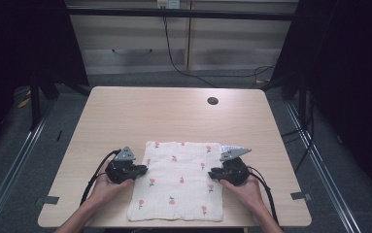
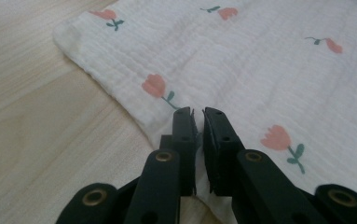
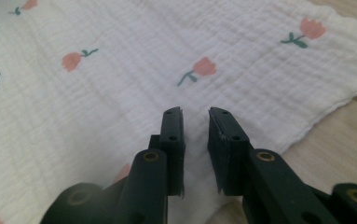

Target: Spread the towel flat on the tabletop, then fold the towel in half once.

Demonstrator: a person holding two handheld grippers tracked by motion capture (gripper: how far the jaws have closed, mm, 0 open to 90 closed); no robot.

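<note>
In the high view, a white cloth (image 1: 177, 180) printed with small red flowers is lying flat on the near half of the pale wooden worktop (image 1: 174, 114), its near edge reaching almost to the worktop's front edge. The left hand-held gripper (image 1: 142, 170) is resting at the cloth's left edge, about halfway along it, with its tips pointing inward over the fabric. The right hand-held gripper (image 1: 213, 172) is sitting opposite at the right edge, also pointing inward. A person's hands are coming in from the bottom, one wrapped around each tool. A dark round hole (image 1: 212, 101) is showing in the worktop well beyond the cloth.

In the left gripper view, the left hand-held gripper (image 2: 198, 113) is lying over the cloth's (image 2: 260, 70) hemmed edge with its jaws nearly together, a thin slit between them; whether fabric is pinched in that slit is hard to tell.

In the right gripper view, the right hand-held gripper (image 3: 195, 112) is sitting over the cloth (image 3: 120, 93) just inside its edge, jaws standing a little apart with a clear gap, gripping nothing, the fabric lying flat beneath them.
</note>
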